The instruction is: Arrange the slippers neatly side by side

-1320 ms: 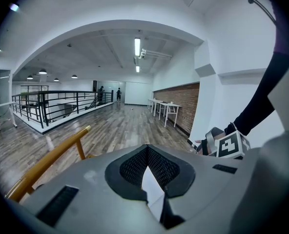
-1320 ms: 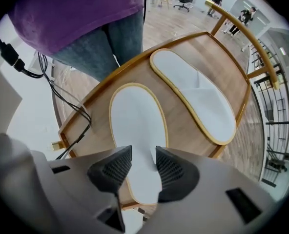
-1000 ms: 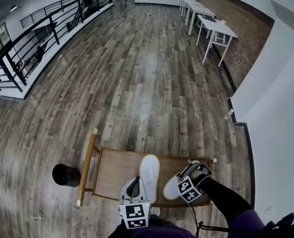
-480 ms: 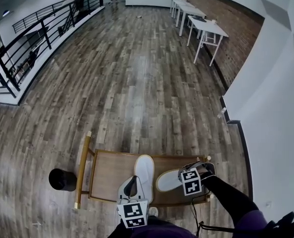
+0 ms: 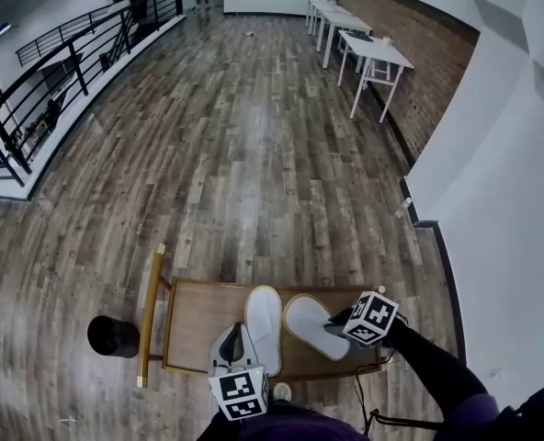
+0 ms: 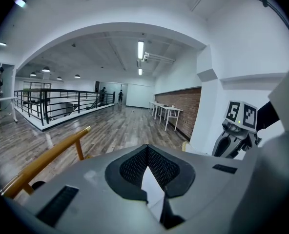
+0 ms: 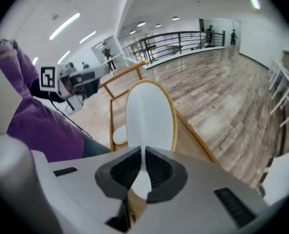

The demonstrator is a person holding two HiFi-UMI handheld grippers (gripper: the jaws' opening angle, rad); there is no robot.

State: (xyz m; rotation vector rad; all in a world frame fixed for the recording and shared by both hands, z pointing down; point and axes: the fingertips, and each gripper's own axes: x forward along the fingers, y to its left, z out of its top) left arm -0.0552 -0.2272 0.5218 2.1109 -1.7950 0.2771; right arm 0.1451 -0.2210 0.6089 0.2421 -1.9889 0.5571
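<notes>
Two white slippers, both at the low wooden worktop (image 5: 203, 315).

- Left slipper (image 5: 265, 315): lies flat, toe pointing away from the person.
- Right slipper (image 5: 307, 324): close beside the left one on its right, set at a slant to it. Whether the two touch cannot be told. Its near edge is pinched in the right hand-held gripper (image 5: 334, 325), whose jaws stand narrow with a thin white strip between the pads. The rest of the slipper juts out beyond the tips.
- Left hand-held gripper (image 5: 240, 340): at the heel end of the left slipper, jaws drawn together at the tips. White shows in the wedge between the pads, but whether it nips the slipper cannot be told.

Risks, as judged:
- The hold on the right slipper is a thin pinch on one edge, so the slipper may swing or slip free.
- Set down at this slant, it would overlap or push the left slipper, leaving the pair crooked.
- The worktop's right rim is near, so a loose drop could send the slipper onto the floor (image 5: 254, 154).
- The left hand-held gripper could nudge the slipper beside it.

Changes against the earlier frames:
- The right slipper then hung tilted, toe nearer the person. It now shows its broad face upward and sits nearer the left slipper.
- The right hand-held gripper has rolled, and its marker cube shows other faces.
- The left slipper and left hand-held gripper are much as before.
</notes>
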